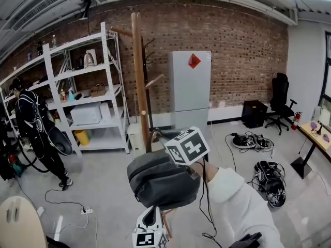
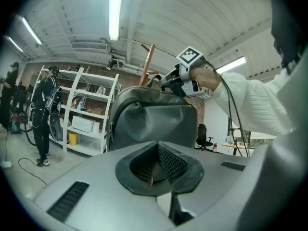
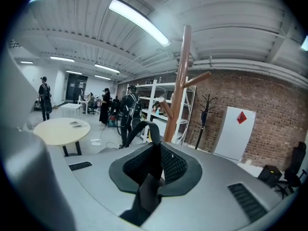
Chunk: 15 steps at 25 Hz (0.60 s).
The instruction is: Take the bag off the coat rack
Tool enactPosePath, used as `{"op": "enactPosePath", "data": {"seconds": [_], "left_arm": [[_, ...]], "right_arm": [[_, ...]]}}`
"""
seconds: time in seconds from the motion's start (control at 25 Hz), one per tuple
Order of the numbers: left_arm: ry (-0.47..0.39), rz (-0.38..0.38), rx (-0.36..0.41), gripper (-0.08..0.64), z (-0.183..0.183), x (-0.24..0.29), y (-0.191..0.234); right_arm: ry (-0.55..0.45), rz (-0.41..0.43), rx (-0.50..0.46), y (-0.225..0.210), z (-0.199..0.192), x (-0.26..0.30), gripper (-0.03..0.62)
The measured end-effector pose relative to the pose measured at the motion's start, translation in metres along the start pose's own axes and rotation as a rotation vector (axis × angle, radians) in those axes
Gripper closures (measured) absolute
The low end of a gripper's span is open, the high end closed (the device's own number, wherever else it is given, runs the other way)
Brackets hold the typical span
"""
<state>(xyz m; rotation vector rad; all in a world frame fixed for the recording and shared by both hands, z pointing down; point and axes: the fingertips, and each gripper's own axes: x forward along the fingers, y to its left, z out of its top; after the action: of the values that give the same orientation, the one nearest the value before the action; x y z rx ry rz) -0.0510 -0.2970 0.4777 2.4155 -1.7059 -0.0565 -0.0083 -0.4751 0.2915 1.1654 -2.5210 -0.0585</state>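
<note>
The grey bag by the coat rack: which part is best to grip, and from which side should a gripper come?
Probably the top handle strap, taken from above. It is a thin loop standing up from the bag, so jaws can close across it, while the body is bulky and rounded. The right gripper is shut on this strap.

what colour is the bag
Dark grey, nearly black; the bag shows best in the head view.
</note>
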Motion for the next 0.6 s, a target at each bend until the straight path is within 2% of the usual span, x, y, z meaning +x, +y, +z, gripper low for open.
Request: {"op": "enactPosePath", "data": {"seconds": [0.2, 0.6], "left_arm": [[0.000, -0.019, 0.007, 0.558, 0.001, -0.005, -0.006], [0.004, -0.052, 0.004, 0.558, 0.003, -0.010, -0.017]], "right_arm": [[0.015, -0.029, -0.006, 0.012, -0.037, -0.007, 0.549], [0.038, 0.004, 0.038, 0.047, -0.102, -0.023, 0.549]]}}
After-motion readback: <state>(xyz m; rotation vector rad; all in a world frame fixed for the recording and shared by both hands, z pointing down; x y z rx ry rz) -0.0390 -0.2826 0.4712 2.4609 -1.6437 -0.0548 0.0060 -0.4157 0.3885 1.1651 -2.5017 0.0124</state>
